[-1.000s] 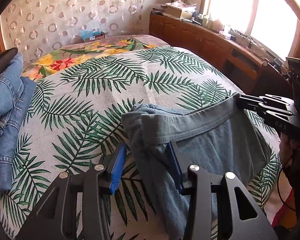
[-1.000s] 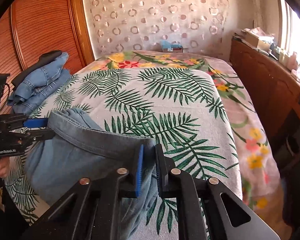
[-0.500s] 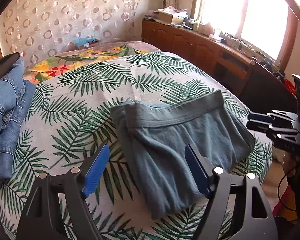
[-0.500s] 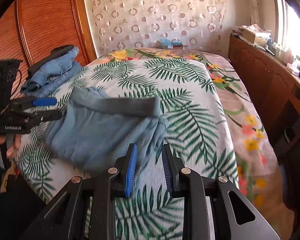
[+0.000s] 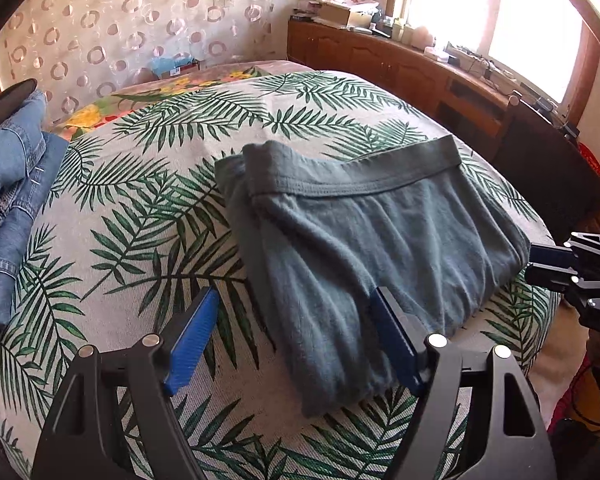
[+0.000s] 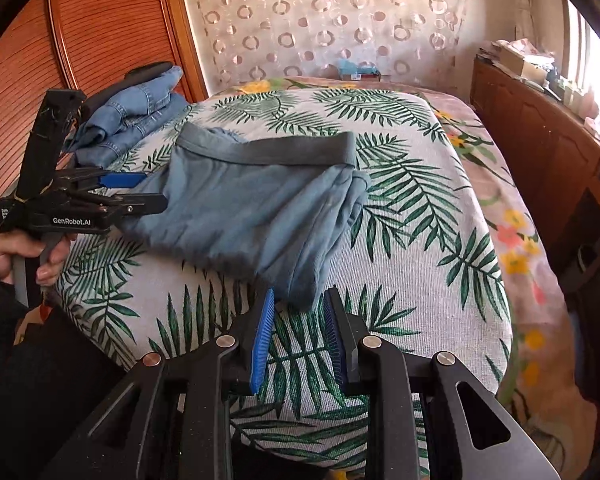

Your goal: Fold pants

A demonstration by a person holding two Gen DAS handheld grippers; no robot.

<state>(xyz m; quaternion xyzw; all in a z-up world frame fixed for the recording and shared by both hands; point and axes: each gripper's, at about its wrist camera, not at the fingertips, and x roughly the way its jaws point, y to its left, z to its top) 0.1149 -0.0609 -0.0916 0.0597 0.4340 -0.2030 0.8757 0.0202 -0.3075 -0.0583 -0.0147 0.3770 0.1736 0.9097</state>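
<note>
Both the left gripper [image 5: 294, 342] and right gripper [image 6: 296, 336] opened, dropping the pants [image 5: 364, 248] onto the bed [image 5: 148, 208].

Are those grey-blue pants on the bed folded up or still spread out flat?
Folded. The pants lie as a compact layered bundle on the bedspread, waistband across the far edge, no legs stretched out.

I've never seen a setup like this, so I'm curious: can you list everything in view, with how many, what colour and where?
pants: one, grey-blue, folded on the near part of the bed
jeans: a pile, blue denim, at the bed's left edge
bedspread: one, white with green palm leaves, covering the bed
curtain: one, beige with rings, behind the bed
cabinet: one, brown wood, under the window, cluttered on top
wardrobe: one, reddish wood, left of the bed
hand: one, holding the left gripper's handle
left gripper: black with blue pads, open over the pants
right gripper: black with blue pads, open by the pants' edge
</note>
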